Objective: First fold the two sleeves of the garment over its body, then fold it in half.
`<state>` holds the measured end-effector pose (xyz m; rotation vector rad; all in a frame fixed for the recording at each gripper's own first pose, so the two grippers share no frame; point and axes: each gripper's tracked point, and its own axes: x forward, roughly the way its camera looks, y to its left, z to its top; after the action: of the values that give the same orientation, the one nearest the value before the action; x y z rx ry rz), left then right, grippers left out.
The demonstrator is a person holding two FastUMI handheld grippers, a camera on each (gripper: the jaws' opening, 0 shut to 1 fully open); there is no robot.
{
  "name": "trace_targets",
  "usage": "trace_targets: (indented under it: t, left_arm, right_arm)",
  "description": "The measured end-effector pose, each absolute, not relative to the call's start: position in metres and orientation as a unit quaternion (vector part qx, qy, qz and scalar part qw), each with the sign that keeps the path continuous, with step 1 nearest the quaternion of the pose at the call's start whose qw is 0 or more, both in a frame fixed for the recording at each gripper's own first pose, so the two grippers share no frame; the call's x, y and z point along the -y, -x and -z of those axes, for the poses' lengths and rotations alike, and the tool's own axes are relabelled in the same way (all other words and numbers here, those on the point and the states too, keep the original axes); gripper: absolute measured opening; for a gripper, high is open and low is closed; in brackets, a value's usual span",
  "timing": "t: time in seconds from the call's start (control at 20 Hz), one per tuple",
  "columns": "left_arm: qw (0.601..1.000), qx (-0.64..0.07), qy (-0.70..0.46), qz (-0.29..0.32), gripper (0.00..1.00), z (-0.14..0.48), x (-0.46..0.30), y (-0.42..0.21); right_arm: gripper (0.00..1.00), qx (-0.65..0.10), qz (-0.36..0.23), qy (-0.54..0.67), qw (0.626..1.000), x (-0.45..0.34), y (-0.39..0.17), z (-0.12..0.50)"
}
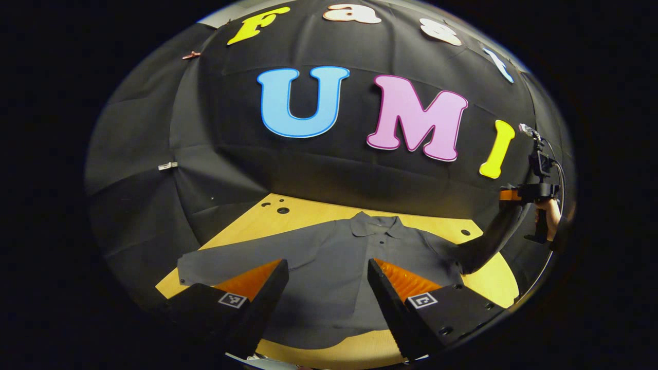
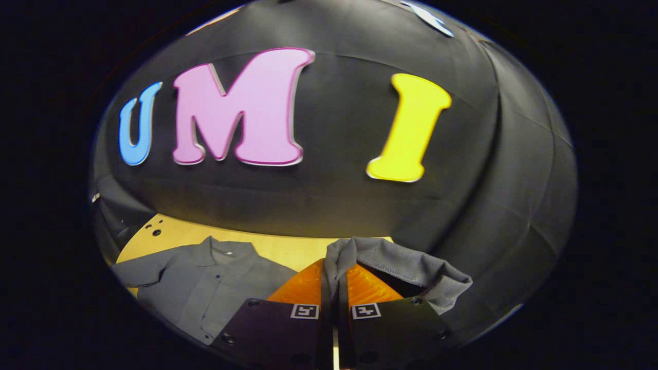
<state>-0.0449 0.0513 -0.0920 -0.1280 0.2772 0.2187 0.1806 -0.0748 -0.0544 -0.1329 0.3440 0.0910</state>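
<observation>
**Already lifting: right sleeve pinched, left sleeve flat**

Clearly the grey short-sleeved collared shirt [image 1: 329,257] lies spread face-up on the light wooden table [image 1: 308,210], collar toward the far wall, hem toward the near edge. In the right gripper view, the right gripper [image 2: 336,288] has both fingers pressed together on the hem of the shirt's right sleeve [image 2: 396,264], which is raised off the table and drapes in a soft fold over the fingers. In the left gripper view, the left gripper [image 1: 326,280] hovers above the shirt's body with its jaws wide apart, holding nothing; the left sleeve [image 1: 205,262] lies flat and untouched.

The cloth looks light, limp and thin, so it should sag and crease wherever unsupported; a grip at the sleeve's stitched cuff edge seems the firmest hold.

Around it stand only the black cloth wall [image 1: 154,154] behind and small holes [image 1: 282,209] in the far tabletop. Nothing seems to block the fold inward.
</observation>
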Motion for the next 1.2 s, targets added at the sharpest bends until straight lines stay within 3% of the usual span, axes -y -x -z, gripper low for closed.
trace_targets:
  t: [0.75, 1.2]
  left_arm:
    - [0.959, -0.158, 0.095, -0.216, 0.98, 0.115, -0.142, 0.074]
    - [0.935, -0.182, 0.127, -0.275, 0.98, 0.146, -0.198, 0.088]
  right_arm:
    - [0.08, -0.242, -0.238, 0.082, 0.937, -0.201, -0.193, 0.147]
    - [0.09, -0.327, -0.288, 0.062, 0.898, -0.333, -0.17, 0.241]
